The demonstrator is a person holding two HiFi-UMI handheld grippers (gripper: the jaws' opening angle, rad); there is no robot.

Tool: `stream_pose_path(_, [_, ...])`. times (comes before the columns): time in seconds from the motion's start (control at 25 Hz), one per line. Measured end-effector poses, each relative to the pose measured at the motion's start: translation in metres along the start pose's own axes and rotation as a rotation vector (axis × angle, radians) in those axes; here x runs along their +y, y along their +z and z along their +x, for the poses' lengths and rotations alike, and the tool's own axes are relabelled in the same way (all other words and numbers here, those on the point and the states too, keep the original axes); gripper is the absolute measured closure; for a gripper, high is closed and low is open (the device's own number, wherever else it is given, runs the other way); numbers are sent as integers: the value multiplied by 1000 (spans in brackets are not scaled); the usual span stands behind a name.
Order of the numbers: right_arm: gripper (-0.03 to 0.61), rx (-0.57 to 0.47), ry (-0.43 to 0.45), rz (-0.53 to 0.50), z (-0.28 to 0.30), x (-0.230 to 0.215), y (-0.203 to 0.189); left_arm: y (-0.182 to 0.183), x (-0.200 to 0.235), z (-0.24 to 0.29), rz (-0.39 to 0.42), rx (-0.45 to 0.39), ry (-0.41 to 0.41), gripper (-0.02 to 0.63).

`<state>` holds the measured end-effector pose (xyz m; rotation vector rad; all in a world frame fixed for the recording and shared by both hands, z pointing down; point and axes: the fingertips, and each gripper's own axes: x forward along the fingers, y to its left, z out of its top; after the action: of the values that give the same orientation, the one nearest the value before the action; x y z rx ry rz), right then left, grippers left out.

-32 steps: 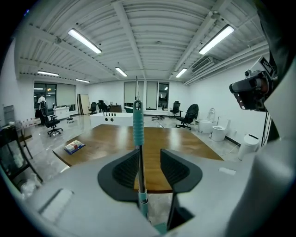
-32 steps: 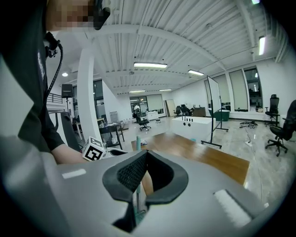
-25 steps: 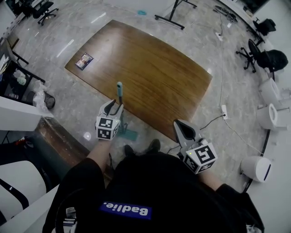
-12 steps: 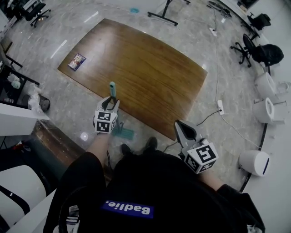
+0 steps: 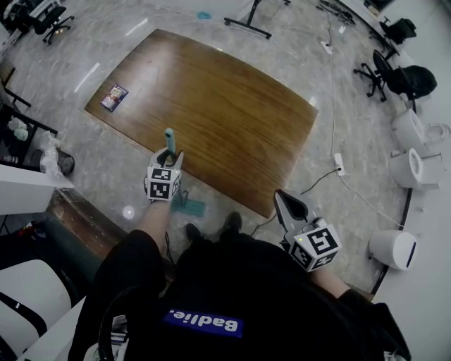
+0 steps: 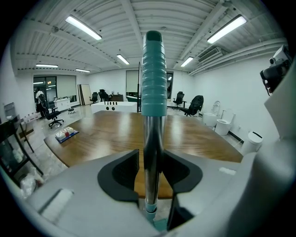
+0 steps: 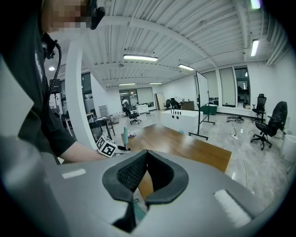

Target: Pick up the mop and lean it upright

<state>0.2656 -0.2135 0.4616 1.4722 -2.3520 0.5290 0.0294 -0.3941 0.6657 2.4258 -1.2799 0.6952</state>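
Note:
The mop stands nearly upright at the near edge of the wooden table [image 5: 232, 106], with its teal head [image 5: 189, 206] on the floor. My left gripper [image 5: 168, 158] is shut on the chrome pole [image 6: 151, 134], just below the ribbed teal grip [image 6: 153, 78]. In the left gripper view the two dark pads [image 6: 127, 169] press the pole from both sides. My right gripper [image 5: 287, 204] hangs apart to the right, near the table's corner. Its jaws [image 7: 146, 152] are shut with nothing between them. From the right gripper view I see the mop grip [image 7: 125, 136] beside the left gripper's marker cube [image 7: 106, 147].
A small printed box [image 5: 113, 97] lies on the table's far left corner. Office chairs [image 5: 409, 77] and white fixtures [image 5: 409, 169] line the right wall. A power strip with its cable [image 5: 337, 163] lies on the floor. A stand base [image 5: 246, 21] is beyond the table.
My left gripper with the mop has shifted a little left and sunk slightly, keeping the pole upright. The right gripper has drifted slightly towards me, still shut.

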Motion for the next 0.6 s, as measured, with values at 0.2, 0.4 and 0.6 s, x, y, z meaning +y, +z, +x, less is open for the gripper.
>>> stream_pose_path(0.2, [571,2,-10,2,-5,-5,0,0,2,2,2,4,10,476])
stream_pose_path(0.4, [572,-6,-5,-1,-6,-7,1,0,0,-1,-1,9,13,505])
stream_pose_path(0.6, [572,-20,19,-4,-5,-5,5,-6,-6,-15,-2,10,16,506])
